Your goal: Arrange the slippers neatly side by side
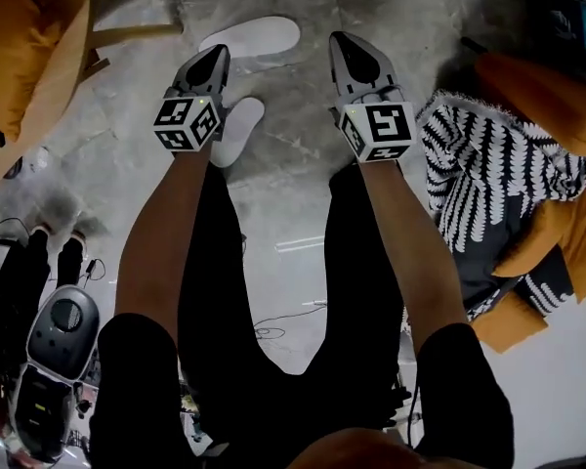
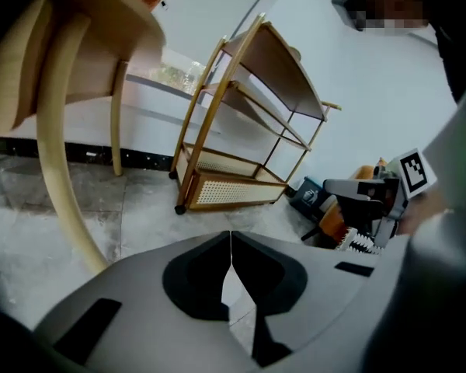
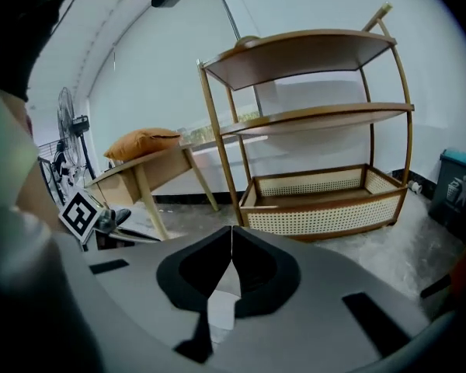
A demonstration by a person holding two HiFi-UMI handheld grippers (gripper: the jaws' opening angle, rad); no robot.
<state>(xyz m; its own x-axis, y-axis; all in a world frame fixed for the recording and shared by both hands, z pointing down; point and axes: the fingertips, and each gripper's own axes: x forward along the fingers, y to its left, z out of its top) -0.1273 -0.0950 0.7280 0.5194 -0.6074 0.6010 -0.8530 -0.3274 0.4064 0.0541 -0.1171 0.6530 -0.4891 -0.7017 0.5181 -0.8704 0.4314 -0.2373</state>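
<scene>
The opening step was judged to be in hand: neither slipper had been taken up, and the pair was not yet in order. On the grey mottled concrete floor [image 1: 303, 174], the farther white slipper [image 1: 259, 35], a plain soft flat one, was seen lying crosswise. The nearer white slipper [image 1: 240, 125] was set at a slant below it and partly covered by the left gripper [image 1: 217, 57]. Whether the two touched could not be told.

The left gripper was held just over the pair. The right gripper [image 1: 340, 43] was held beside them over bare floor, apart from both. In each gripper view the jaws were seen pressed together at the tips with nothing between them, so both tools were clenched and empty, touching nothing.

The next move was judged to call for the jaws of one tool to be parted and lowered over an edge of a slipper. That slipper would then need to be turned until it lay parallel to its mate, toes level.
</scene>
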